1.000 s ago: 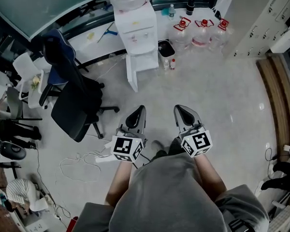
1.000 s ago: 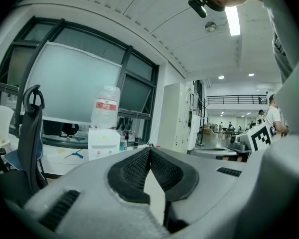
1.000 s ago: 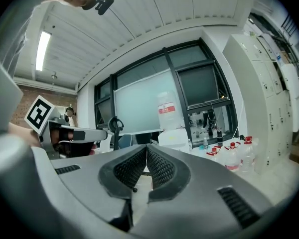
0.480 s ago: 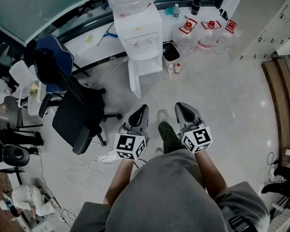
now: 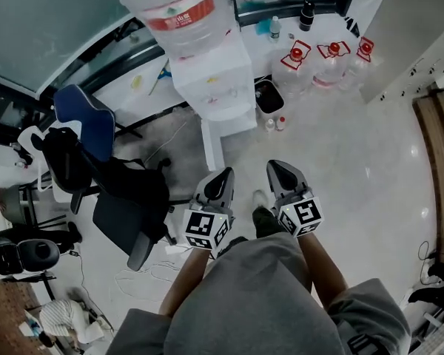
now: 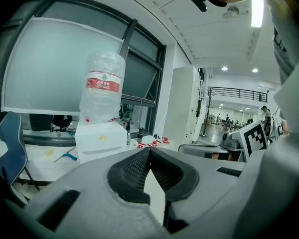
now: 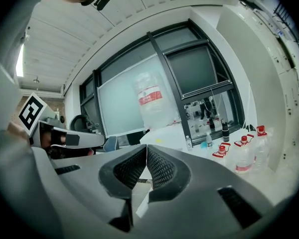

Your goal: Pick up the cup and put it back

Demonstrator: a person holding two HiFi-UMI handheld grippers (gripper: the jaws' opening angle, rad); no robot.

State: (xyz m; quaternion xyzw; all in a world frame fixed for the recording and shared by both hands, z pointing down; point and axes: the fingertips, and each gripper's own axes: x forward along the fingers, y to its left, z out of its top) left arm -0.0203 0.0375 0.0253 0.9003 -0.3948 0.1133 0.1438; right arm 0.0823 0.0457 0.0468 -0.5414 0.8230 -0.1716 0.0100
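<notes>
No cup shows in any view. My left gripper [image 5: 223, 176] and right gripper [image 5: 276, 168] are held side by side in front of the person's body, over the floor, both pointing toward a white water dispenser [image 5: 214, 87] with a clear bottle [image 5: 179, 13] on top. The jaws of each gripper meet at the tips with nothing between them, as the left gripper view [image 6: 148, 151] and the right gripper view [image 7: 146, 147] both show. The dispenser [image 6: 100, 136] stands ahead in the left gripper view, and in the right gripper view the dispenser [image 7: 162, 133] is ahead too.
A dark office chair [image 5: 126, 191] with a blue back stands left of the dispenser. Three water jugs with red caps [image 5: 329, 61] sit on the floor at the back right, beside a small black bin [image 5: 268, 95]. Cables [image 5: 144, 276] lie on the floor at the left.
The view has moved forward: the water dispenser and the chair are closer and larger. Both grippers keep their place in front of the body, still shut.
</notes>
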